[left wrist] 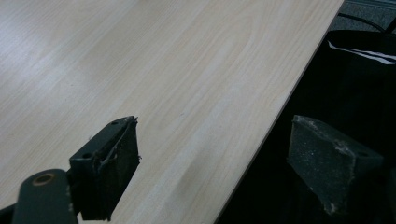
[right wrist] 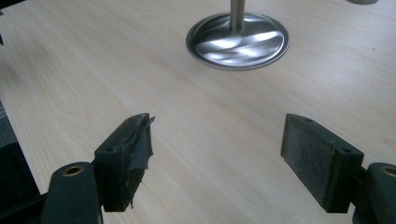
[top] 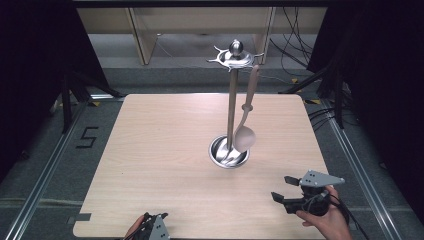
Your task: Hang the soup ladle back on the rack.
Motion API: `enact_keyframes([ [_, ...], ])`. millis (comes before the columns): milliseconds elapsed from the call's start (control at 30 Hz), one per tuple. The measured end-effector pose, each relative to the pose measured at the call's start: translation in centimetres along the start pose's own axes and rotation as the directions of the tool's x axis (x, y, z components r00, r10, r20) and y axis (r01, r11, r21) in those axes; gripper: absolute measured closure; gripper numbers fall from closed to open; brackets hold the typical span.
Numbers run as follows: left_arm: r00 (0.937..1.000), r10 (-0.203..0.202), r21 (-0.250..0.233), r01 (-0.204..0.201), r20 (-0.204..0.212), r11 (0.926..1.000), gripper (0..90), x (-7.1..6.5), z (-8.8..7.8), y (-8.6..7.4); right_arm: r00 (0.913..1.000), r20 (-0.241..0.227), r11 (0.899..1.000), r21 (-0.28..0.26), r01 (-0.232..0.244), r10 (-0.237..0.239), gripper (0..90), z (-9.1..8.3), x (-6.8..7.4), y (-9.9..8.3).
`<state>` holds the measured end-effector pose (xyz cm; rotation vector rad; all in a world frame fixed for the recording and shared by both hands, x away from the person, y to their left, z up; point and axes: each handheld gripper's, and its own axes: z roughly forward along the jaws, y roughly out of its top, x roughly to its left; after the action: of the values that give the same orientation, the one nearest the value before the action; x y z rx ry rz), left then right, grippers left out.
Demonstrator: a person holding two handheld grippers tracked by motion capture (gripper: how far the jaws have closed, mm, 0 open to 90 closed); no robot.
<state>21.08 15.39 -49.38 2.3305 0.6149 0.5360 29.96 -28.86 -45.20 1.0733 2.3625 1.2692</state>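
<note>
A steel utensil stand (top: 231, 100) rises from a round dish base (top: 228, 152) near the middle of the wooden table (top: 165, 150). A pale wooden spoon (top: 246, 125) hangs from the hook ring at its top (top: 235, 56), bowl down beside the pole. My right gripper (top: 283, 188) hovers over the table's front right, held by a hand, jaws wide apart with nothing between them; the right gripper view has the dish base (right wrist: 237, 41) ahead of it. My left gripper (top: 150, 222) sits at the table's front edge, open and holding nothing, one jaw over the wood and one past the edge.
The table's near edge (left wrist: 261, 144) runs diagonally between the left jaws, with dark floor beyond it. Wooden shelving (top: 200, 30) stands behind the table, and cables (top: 295, 45) lie on the floor at the back right. Metal rails (top: 50, 165) flank the table.
</note>
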Motion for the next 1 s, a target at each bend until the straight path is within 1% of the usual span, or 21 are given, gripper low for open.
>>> enact_keyframes([
  [33, 1.0000, 0.000, -0.001, 0.000, 0.002, 1.0000, 15.6, 0.0, 0.0, 0.0, 0.9998, 0.012, 1.000, -0.003, 0.019, -0.019, 25.5, 0.2, -0.1, -0.2],
  [100, 1.0000, -0.002, -0.004, 0.002, 0.002, 1.0000, 15.6, 0.0, -0.1, 0.0, 0.9998, 0.006, 1.000, 0.020, 0.016, -0.017, 25.3, 0.3, 0.1, -0.5],
  [200, 1.0000, 0.001, -0.001, -0.001, -0.002, 1.0000, 15.6, 0.0, 0.0, 0.0, 0.9998, 0.006, 1.000, 0.023, 0.019, -0.019, 25.1, 0.3, 0.3, -0.8],
  [233, 0.9999, 0.011, -0.008, -0.011, -0.004, 0.9999, 15.6, 0.1, 0.0, 0.0, 0.9990, 0.010, 0.999, 0.016, 0.042, -0.043, 24.8, 0.4, 0.2, -0.9],
  [300, 1.0000, -0.003, -0.004, 0.003, 0.003, 1.0000, 15.6, 0.0, 0.0, 0.0, 0.9991, 0.010, 0.999, 0.011, 0.042, -0.042, 24.1, 0.3, 0.4, -1.2],
  [400, 1.0000, -0.003, -0.006, 0.003, 0.004, 1.0000, 15.6, 0.0, -0.1, 0.0, 0.9995, 0.012, 0.999, 0.014, 0.031, -0.031, 22.5, 0.0, 0.6, -1.6],
  [467, 1.0000, 0.001, -0.001, -0.001, -0.002, 1.0000, 15.6, 0.0, 0.0, 0.0, 0.9982, 0.019, 0.998, 0.006, 0.057, -0.057, 21.3, 0.0, 0.6, -2.0],
  [500, 0.9998, 0.018, -0.005, -0.018, -0.008, 0.9998, 15.5, 0.1, -0.1, 0.0, 0.9991, 0.013, 0.999, 0.008, 0.040, -0.040, 20.3, -0.2, 0.9, -2.2],
  [533, 1.0000, 0.007, -0.013, -0.007, 0.002, 0.9999, 15.6, 0.1, 0.0, 0.0, 0.9983, 0.010, 0.998, -0.001, 0.057, -0.057, 19.0, -0.2, 0.8, -2.4],
  [567, 1.0000, 0.004, -0.013, -0.004, 0.002, 0.9999, 15.6, 0.1, 0.0, 0.0, 0.9994, 0.002, 0.999, -0.001, 0.034, -0.034, 18.3, -0.2, 1.1, -2.6],
  [600, 1.0000, 0.004, -0.013, -0.004, 0.001, 0.9999, 15.6, 0.1, 0.0, 0.0, 0.9980, 0.011, 0.998, -0.001, 0.062, -0.062, 18.2, -0.2, 0.9, -2.7],
  [633, 1.0000, 0.004, -0.014, -0.004, 0.000, 0.9999, 15.6, 0.1, 0.0, 0.0, 0.9977, 0.024, 0.998, -0.004, 0.063, -0.063, 18.0, -0.3, 1.0, -2.9],
  [667, 0.9999, 0.000, -0.012, 0.000, 0.012, 0.9999, 15.6, 0.1, 0.0, 0.0, 0.9992, 0.019, 0.999, 0.009, 0.036, -0.036, 17.9, -0.4, 1.4, -3.1],
  [700, 0.9999, -0.001, -0.012, 0.002, 0.012, 0.9999, 15.6, 0.1, 0.0, 0.0, 0.9974, 0.022, 0.998, 0.007, 0.069, -0.069, 18.0, -0.3, 1.2, -3.3],
  [767, 1.0000, 0.001, -0.012, -0.001, -0.001, 0.9999, 15.5, 0.1, 0.1, -0.1, 0.9980, 0.022, 0.998, 0.013, 0.058, -0.059, 18.2, -0.3, 1.4, -3.6],
  [800, 0.9998, 0.019, 0.000, -0.019, -0.006, 0.9998, 15.6, 0.2, 0.0, 0.0, 0.9982, 0.026, 0.998, 0.018, 0.053, -0.053, 18.3, -0.3, 1.5, -3.8],
  [833, 0.9999, 0.011, -0.007, -0.011, 0.003, 0.9999, 15.5, 0.1, 0.0, 0.0, 0.9978, 0.028, 0.998, 0.020, 0.059, -0.060, 18.4, -0.3, 1.5, -3.9],
  [867, 0.9999, 0.010, -0.010, -0.010, 0.003, 0.9999, 15.6, 0.1, 0.0, 0.0, 0.9989, 0.023, 0.999, 0.029, 0.041, -0.042, 18.6, -0.2, 1.8, -4.2],
  [900, 1.0000, 0.001, 0.002, -0.001, 0.000, 1.0000, 15.6, 0.1, 0.0, -0.1, 0.9995, 0.021, 0.999, 0.041, 0.024, -0.025, 18.7, -0.3, 2.0, -4.4],
  [933, 1.0000, -0.001, 0.002, 0.001, 0.002, 1.0000, 15.6, 0.1, 0.0, -0.1, 0.9975, 0.030, 0.997, 0.034, 0.063, -0.064, 18.6, -0.2, 1.8, -4.5],
  [1000, 1.0000, 0.010, -0.009, -0.010, 0.002, 0.9999, 15.6, 0.1, 0.0, 0.0, 0.9981, 0.024, 0.998, 0.040, 0.055, -0.056, 18.7, -0.3, 2.0, -4.6],
])
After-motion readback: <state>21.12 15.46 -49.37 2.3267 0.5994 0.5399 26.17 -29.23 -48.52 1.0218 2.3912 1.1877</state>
